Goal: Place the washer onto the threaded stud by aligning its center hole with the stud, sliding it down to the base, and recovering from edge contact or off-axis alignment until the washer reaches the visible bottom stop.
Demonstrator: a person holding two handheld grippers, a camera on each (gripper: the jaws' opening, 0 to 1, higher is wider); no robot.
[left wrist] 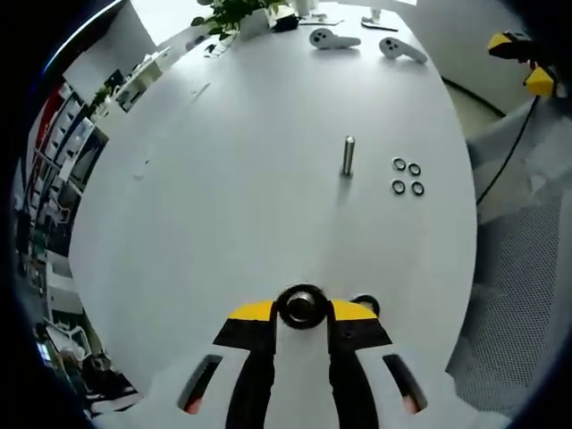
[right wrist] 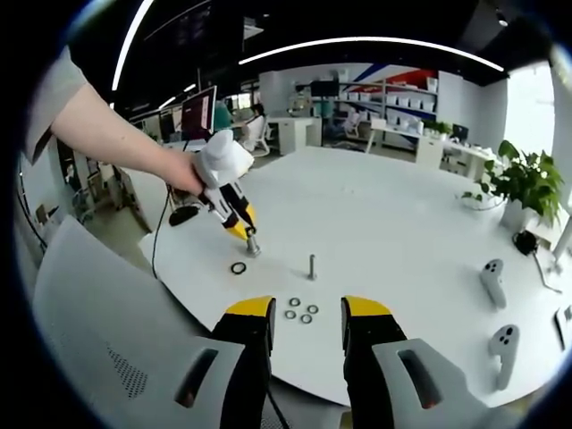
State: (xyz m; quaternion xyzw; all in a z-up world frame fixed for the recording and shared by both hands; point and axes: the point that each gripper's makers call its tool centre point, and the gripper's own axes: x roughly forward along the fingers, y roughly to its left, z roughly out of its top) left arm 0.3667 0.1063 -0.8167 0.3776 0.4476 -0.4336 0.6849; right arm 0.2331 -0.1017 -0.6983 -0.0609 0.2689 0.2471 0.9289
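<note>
Right gripper view is showing a smooth white round bench (right wrist: 402, 223) in an open office, left claw (right wrist: 251, 243) gripping a shiny metal washer (left wrist: 301, 306) while right claw (right wrist: 307, 313) is hanging released near the upright threaded stud (right wrist: 312, 266)

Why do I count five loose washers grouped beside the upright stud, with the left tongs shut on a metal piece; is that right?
Not quite: four washers sit beside the stud, as the left gripper view shows. The left tongs are indeed shut on a metal piece.
</note>
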